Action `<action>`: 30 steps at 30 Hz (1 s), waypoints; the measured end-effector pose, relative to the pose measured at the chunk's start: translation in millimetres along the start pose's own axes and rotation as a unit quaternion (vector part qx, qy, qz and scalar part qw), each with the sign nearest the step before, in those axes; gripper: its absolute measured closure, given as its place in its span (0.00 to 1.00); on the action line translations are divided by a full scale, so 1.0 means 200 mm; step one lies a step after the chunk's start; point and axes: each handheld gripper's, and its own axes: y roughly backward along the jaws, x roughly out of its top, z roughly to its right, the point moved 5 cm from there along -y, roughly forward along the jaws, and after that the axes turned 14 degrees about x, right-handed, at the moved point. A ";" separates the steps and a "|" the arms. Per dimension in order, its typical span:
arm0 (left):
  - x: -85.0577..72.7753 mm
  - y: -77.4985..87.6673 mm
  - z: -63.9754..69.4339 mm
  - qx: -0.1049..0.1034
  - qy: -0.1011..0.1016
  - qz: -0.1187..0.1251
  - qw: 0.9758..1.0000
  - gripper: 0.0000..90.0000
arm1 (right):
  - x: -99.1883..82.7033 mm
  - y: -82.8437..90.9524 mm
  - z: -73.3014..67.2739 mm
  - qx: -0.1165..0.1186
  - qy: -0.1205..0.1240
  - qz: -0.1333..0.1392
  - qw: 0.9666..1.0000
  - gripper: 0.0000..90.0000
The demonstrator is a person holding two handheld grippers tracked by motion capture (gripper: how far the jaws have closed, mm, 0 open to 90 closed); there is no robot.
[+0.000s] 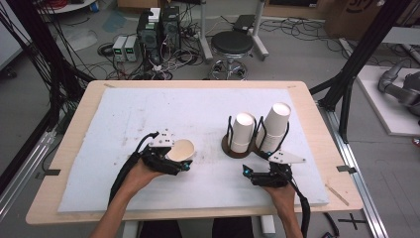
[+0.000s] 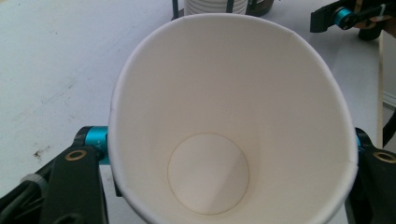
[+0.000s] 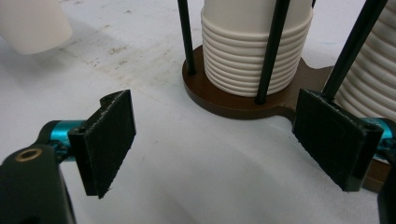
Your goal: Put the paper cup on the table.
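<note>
Paper cup [image 1: 181, 149] in the lower left of the high view is what we see first: white, plain, tipped on its side with its open mouth turned up toward the camera. Our left gripper [image 1: 174, 159] clamps it from both sides over the white mat [image 1: 124, 119]. Toward the lower right, our right gripper [image 1: 252, 174] sits with jaws spread and nothing between them, just below the brown stand [image 1: 229, 148] that carries two tall cup stacks [image 1: 242, 130] between black rods.

From the left gripper view we look straight into the cup [image 2: 219, 126]. It takes up the middle of the frame; its rim is squeezed into an oval, its inside is clean white, and the round bottom shows in the lower centre. The black jaws press on its walls at the lower left and lower right.

In the right gripper view the two black pads [image 3: 109, 140] stand wide apart at left and right, holding nothing. The stand's base [image 3: 224, 100] and one ribbed stack [image 3: 254, 51] fill the upper centre.
</note>
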 end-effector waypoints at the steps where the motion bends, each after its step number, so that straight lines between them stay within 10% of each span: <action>1: 0.00 -0.01 0.00 0.001 0.001 -0.002 1.000 0.33 | 0.00 0.00 0.00 0.000 0.000 0.000 1.000 0.15; 30: -0.05 -0.13 0.03 0.030 -0.004 -0.007 1.000 0.32 | 0.00 0.00 0.00 -0.001 0.001 -0.003 1.000 0.15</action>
